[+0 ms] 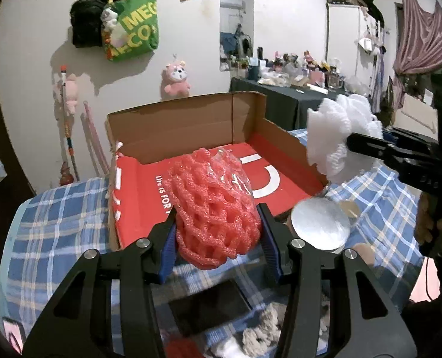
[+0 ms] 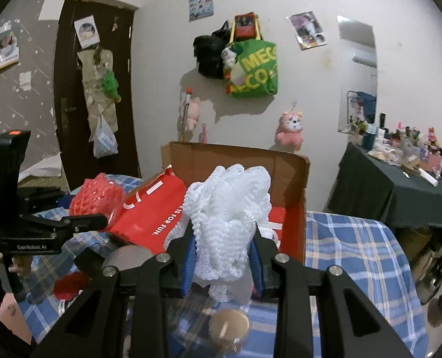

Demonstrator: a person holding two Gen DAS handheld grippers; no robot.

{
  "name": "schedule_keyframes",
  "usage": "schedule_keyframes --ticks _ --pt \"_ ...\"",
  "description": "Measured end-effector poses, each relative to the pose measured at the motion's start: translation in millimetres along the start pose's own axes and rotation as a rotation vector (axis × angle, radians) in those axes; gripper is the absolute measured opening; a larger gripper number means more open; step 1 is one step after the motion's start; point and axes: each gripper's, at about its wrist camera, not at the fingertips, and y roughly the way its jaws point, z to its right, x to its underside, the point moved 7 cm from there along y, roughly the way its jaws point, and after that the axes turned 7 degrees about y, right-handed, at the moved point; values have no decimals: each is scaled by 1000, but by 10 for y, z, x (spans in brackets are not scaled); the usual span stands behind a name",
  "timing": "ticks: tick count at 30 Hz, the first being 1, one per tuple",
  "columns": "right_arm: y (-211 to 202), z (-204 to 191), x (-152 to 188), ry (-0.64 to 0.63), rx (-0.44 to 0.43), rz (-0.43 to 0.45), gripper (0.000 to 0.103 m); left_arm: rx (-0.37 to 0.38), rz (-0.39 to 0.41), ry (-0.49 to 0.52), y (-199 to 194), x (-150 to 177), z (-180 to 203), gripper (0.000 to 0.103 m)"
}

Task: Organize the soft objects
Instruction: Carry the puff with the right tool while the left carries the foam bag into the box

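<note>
My left gripper (image 1: 218, 235) is shut on a pink foam net (image 1: 213, 208) with a bit of clear plastic, held just before the near edge of an open cardboard box (image 1: 173, 128) with a red inside. My right gripper (image 2: 223, 253) is shut on a white foam net bundle (image 2: 229, 208), held at the box's (image 2: 292, 179) near side. In the left wrist view the white bundle (image 1: 337, 134) hangs at the box's right edge. In the right wrist view the pink net (image 2: 97, 198) sits left of the box.
The box stands on a blue plaid cloth (image 1: 57, 217). A round silver lid (image 1: 320, 223) and a dark phone-like slab (image 1: 212, 307) lie near me, with more soft knitted items (image 1: 259, 328) below. A red item (image 2: 68, 285) lies at left. A cluttered dark table (image 2: 399, 185) stands at right.
</note>
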Motion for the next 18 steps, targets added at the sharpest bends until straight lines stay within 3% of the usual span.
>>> schedule_keyframes --ticks 9,15,18 --pt "789 142 -246 6 -37 -164 33 65 -132 45 657 -307 -155 46" --pt "1491 246 -387 12 -6 -296 33 121 -236 15 1268 -471 -314 46" --pt "1834 349 -414 17 26 -346 33 108 -275 18 1579 -521 -412 46"
